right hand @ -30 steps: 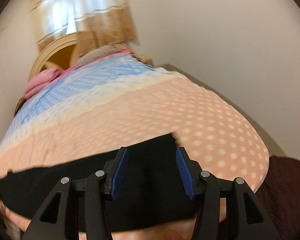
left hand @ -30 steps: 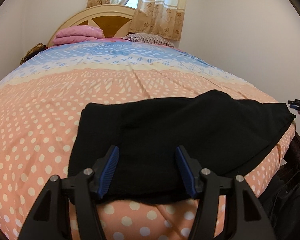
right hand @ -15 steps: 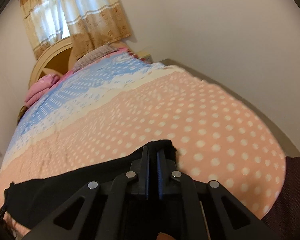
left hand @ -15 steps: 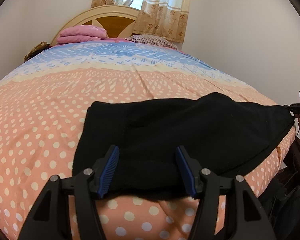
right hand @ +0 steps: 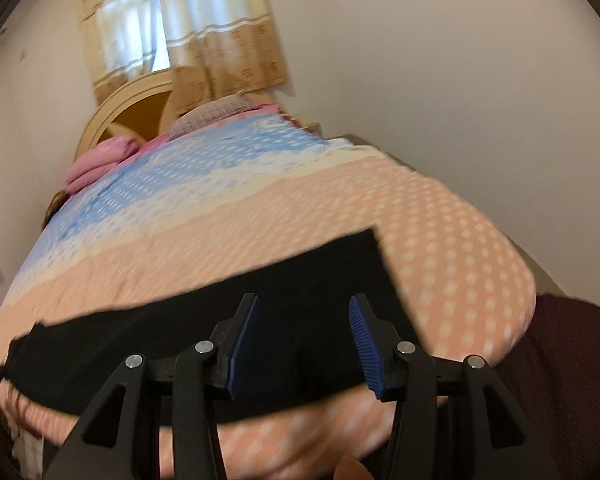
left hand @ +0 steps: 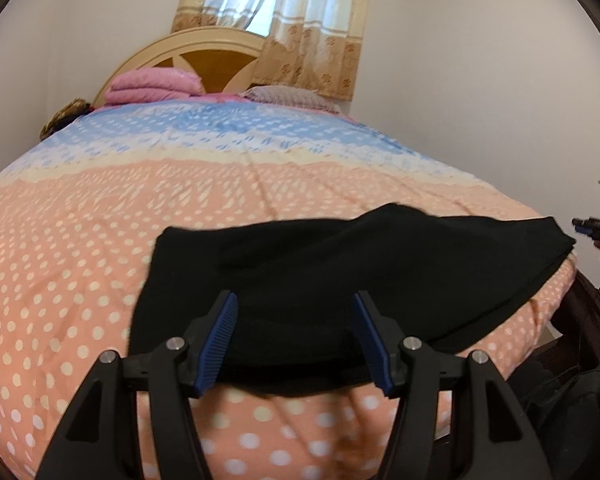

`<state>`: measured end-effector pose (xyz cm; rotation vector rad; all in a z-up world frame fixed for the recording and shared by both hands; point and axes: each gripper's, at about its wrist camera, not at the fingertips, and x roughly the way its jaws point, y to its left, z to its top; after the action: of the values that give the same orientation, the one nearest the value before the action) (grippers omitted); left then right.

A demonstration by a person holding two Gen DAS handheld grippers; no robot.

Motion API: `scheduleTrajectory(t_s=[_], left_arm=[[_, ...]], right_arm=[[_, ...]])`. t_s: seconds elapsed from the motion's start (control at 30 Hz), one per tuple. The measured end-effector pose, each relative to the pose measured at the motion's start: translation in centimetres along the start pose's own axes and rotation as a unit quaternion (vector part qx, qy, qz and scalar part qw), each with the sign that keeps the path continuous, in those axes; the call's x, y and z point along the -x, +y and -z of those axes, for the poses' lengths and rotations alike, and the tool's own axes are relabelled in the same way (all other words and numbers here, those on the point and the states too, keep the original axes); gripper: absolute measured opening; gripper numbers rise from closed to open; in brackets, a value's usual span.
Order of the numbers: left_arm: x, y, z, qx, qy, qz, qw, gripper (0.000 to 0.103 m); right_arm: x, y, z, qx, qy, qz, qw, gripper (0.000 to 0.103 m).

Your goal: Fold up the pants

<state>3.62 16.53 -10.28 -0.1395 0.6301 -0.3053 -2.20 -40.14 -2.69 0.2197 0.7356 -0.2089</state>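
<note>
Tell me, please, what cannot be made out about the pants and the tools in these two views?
- Black pants: the near edge hides behind the left tool in the left wrist view; the fold layers merge into plain black.
- Pants' far end: cut off at the left edge of the blurred right wrist view.
- Right tool: tiny at the left view's right edge, so its opening is unreadable there.

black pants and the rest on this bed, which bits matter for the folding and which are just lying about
Part of the job:
- black pants
- left tongs, open
- right tongs, just opened, nothing between them
- bedspread, the folding surface

Just lying about:
- pink blanket
- pillow
- curtain
</note>
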Motion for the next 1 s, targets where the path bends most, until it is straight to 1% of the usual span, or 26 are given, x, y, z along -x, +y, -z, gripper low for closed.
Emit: scheduleTrajectory(t_s=[0.07,0.1,0.13,0.17,0.2,0.23,0.27,0.33,0.37,0.5,0.57,0.6,0.67,0.77,0.87,0.9,1.0], left_arm=[[0.1,-1.2,-0.3,-0.002,-0.006,0.021,0.9998,0.062],[0.0,-2.0,-0.5,-0.007,-0.006,0.033,0.9994,0.062],[-0.3,-3.2,-0.7,-0.015,-0.003,0.05,0.9986,0.062],[-0.7,-4.5,-0.9,-0.023,0.004,0.068,0.9974,0.062],[-1.0,-5.5,-1.0,-0.031,0.009,0.077,0.9965,0.062],[-1.7,-7.3,-1.1,-0.05,0.018,0.089,0.9946,0.062],[-2.1,-8.3,-1.2,-0.059,0.023,0.098,0.9932,0.062],[-3.7,-11.6,-1.2,-0.089,0.044,0.131,0.9864,0.062],[-4.2,-12.6,-1.1,-0.099,0.052,0.139,0.984,0.062],[-7.1,-17.5,-0.3,-0.151,0.089,0.175,0.969,0.062],[-8.0,-18.8,0.3,-0.171,0.104,0.179,0.9633,0.062],[-8.8,-19.5,0.6,-0.183,0.112,0.175,0.9609,0.062],[-9.1,-19.8,1.0,-0.197,0.119,0.163,0.9594,0.062],[-9.3,-19.9,0.9,-0.206,0.114,0.152,0.96,0.061],[-9.6,-20.2,0.7,-0.212,0.112,0.136,0.9613,0.054],[-9.9,-20.1,0.5,-0.209,0.112,0.134,0.9622,0.053],[-10.1,-19.9,-0.1,-0.197,0.115,0.131,0.9648,0.045]], right_arm=[[-0.2,-0.2,1.3,-0.025,0.019,-0.023,0.999,0.048],[-0.4,-0.2,1.8,-0.032,0.025,-0.025,0.999,0.045],[-0.7,-0.3,2.2,-0.037,0.029,-0.025,0.999,0.038],[-0.9,-0.2,2.4,-0.04,0.032,-0.029,0.998,0.035],[-1.1,-0.2,2.5,-0.044,0.034,-0.034,0.998,0.031],[-1.4,-0.2,2.6,-0.049,0.037,-0.04,0.997,0.031],[-1.7,-0.2,2.7,-0.052,0.039,-0.043,0.997,0.031],[-2.2,-0.5,2.7,-0.063,0.04,-0.043,0.996,0.031],[-2.3,-0.7,2.8,-0.068,0.041,-0.045,0.996,0.031],[-2.9,-0.9,2.9,-0.084,0.041,-0.052,0.994,0.031],[-3.2,-1.0,3.0,-0.088,0.043,-0.058,0.993,0.031],[-3.3,-1.0,3.1,-0.091,0.043,-0.058,0.993,0.031],[-3.6,-1.2,3.3,-0.097,0.045,-0.061,0.992,0.031],[-3.7,-2.0,3.6,-0.116,0.041,-0.063,0.99,0.031],[-3.7,-2.7,3.5,-0.128,0.036,-0.059,0.989,0.031],[-3.7,-2.9,3.4,-0.129,0.035,-0.058,0.989,0.03],[-3.8,-3.4,3.3,-0.135,0.032,-0.056,0.989,0.028]])
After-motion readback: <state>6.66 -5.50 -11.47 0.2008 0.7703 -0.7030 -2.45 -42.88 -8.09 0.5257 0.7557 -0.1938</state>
